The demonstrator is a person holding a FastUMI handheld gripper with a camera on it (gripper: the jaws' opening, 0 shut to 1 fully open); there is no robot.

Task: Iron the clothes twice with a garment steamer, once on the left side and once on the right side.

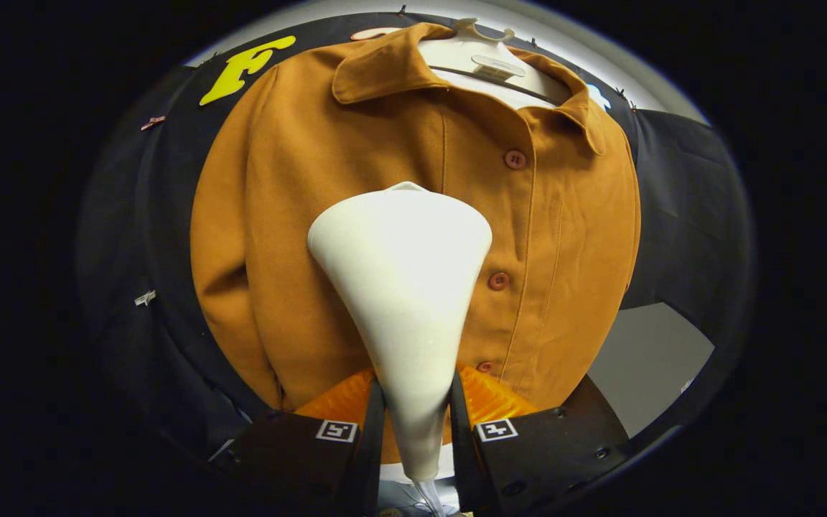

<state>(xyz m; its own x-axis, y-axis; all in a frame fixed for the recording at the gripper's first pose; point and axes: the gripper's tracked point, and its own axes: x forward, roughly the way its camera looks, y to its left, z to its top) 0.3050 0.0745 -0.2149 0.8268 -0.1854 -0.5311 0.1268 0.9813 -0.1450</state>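
Gripping one white steamer [403, 287], gripper [417, 424], one brown jacket [298, 215], three buttons [515, 159]

Steamer [405, 287] clamped in tongs [417, 424], jacket [298, 215] close ahead; open gap beside its hem.

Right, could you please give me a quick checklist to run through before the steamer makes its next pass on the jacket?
1. Grip: the gripper has both fingers pressed on the neck of the white steamer head. Ok.
2. Head position: the wide end sits over the brown jacket, just beside the button placket. Ok.
3. Contact with the fabric: cannot tell.
4. Jacket hanging: on its hanger, front flat, buttons closed. Ok.
5. Steam coming out: cannot tell.
6. Hose below the fingers free of snags: cannot tell.
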